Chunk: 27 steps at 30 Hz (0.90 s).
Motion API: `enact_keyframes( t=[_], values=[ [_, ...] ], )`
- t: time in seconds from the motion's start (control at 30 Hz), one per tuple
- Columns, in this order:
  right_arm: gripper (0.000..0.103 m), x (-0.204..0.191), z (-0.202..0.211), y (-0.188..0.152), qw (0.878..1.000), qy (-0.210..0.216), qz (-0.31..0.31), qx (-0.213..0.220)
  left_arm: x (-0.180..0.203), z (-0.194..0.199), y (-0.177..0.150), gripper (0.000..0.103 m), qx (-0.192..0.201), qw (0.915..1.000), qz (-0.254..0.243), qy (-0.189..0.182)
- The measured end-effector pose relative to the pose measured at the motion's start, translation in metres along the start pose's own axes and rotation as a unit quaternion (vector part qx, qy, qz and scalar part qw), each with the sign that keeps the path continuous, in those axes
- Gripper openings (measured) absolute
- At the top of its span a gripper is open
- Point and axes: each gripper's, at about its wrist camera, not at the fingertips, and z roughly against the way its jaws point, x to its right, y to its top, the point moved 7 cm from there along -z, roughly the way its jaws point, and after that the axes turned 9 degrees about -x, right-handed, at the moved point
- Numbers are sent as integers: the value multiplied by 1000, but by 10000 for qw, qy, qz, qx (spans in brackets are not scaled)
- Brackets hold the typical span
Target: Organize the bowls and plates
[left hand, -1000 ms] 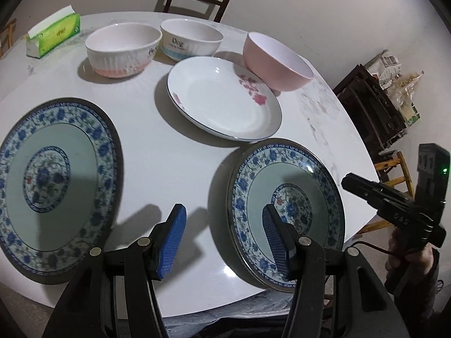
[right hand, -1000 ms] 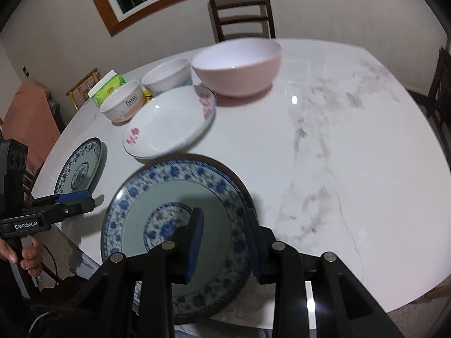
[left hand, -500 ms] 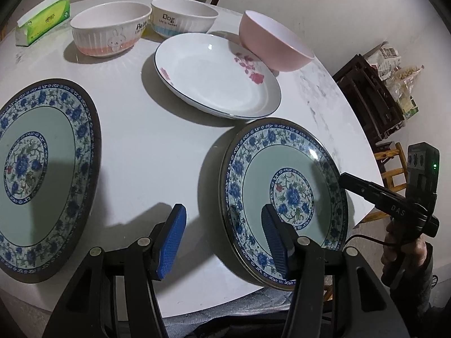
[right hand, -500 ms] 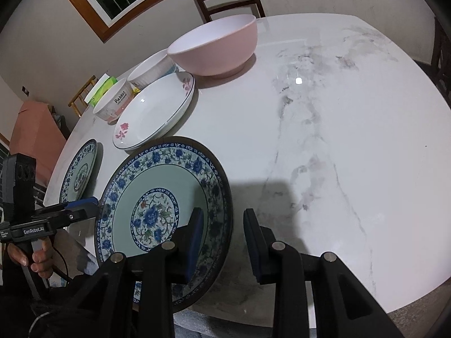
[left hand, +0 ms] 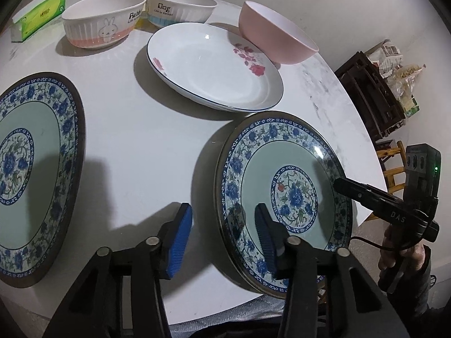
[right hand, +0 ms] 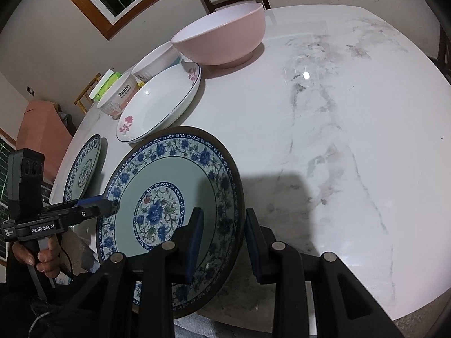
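Note:
A blue-flowered plate (left hand: 284, 194) (right hand: 166, 197) sits tilted at the near edge of the white marble table (right hand: 338, 112), partly past that edge. My right gripper (right hand: 224, 239) is shut on its right rim, one pad over the plate and one outside it; its fingers (left hand: 363, 194) show at the plate's right. My left gripper (left hand: 222, 233) straddles the left rim and its jaws are closing, with a gap still left at the pads. A matching plate (left hand: 33, 169) lies flat on the left.
Behind lie a white plate with pink flowers (left hand: 214, 67), a pink bowl (left hand: 276, 39), a rabbit bowl (left hand: 104, 19), a Dog bowl (left hand: 180, 5) and a green tissue box (left hand: 39, 14). A dark wooden crate (left hand: 372, 95) stands off the table's right.
Both grippers have sunk toward the table, the plate going down with the right one. The left jaws have narrowed around the plate's left rim.

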Motion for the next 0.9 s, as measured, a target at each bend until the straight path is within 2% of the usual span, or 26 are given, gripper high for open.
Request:
enact_keyframes(
  t=[0.2,0.37,0.5,0.67,0.9],
  values=[
    [30,-2,-2,0,10000,52,-21,16,5,-3,-1,25,-47,9999,-79,-62],
    [30,-2,-2,0,9999,85,-54,46,6,-4,-1,23,-52,9999,-83,-103],
    [29,-1,-2,0,9999,86,-108,95,3,-4,-1,16,-46,10000,-60,-11],
    [21,1,-2,0,9998,-45,-156,146,2,-3,-2,16,-41,9999,-84,46],
    [18,-1,-3,-1,9996,-35,-234,135,-1,-1,-4,16,-45,9999,-44,117]
  ],
)
